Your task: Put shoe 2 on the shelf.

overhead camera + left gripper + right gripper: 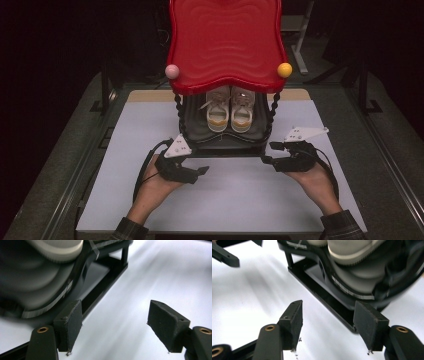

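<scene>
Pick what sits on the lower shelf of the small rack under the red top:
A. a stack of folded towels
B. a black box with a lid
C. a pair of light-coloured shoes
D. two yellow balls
C: in the high view a pair of light-coloured shoes stands side by side on the dark lower shelf, under the red top, and the right gripper view shows a pale shoe sole on that shelf.

Dark room, grey floor [60, 150] around a white-topped table [240, 200], metal stand [300, 45] behind
</scene>
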A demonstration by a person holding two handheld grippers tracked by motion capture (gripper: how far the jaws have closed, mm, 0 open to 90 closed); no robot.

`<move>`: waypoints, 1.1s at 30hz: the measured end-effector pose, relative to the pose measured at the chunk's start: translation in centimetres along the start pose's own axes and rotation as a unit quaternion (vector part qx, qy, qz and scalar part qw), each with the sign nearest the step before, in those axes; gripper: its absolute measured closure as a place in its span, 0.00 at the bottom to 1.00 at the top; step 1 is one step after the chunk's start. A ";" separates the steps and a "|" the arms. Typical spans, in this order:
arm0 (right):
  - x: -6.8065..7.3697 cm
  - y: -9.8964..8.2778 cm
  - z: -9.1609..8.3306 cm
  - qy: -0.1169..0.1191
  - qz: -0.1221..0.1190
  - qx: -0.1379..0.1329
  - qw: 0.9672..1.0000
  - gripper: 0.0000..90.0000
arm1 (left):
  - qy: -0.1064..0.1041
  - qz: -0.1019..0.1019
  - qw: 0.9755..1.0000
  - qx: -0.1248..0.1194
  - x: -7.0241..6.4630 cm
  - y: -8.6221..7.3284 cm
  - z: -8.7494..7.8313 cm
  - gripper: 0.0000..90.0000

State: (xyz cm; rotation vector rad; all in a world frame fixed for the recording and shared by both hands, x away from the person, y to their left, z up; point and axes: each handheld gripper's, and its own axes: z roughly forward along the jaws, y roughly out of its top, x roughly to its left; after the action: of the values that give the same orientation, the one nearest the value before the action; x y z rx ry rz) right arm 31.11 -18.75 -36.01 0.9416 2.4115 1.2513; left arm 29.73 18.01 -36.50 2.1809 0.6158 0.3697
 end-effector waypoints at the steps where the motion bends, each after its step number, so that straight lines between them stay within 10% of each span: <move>1: -0.1 -0.3 -0.1 0.000 0.002 0.004 1.000 0.43 | 0.003 -0.004 1.000 0.002 0.1 -0.5 -0.3 0.29; 33: -2.9 -12.2 -3.1 -0.082 0.062 0.079 0.992 0.06 | 0.049 -0.068 0.994 0.072 2.0 -12.2 -5.1 0.15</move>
State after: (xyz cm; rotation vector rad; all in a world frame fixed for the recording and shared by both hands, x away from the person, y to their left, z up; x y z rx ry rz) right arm 26.61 -27.71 -44.11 1.2065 2.3813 0.9880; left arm 25.37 29.01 -42.81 2.2516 0.8643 0.3704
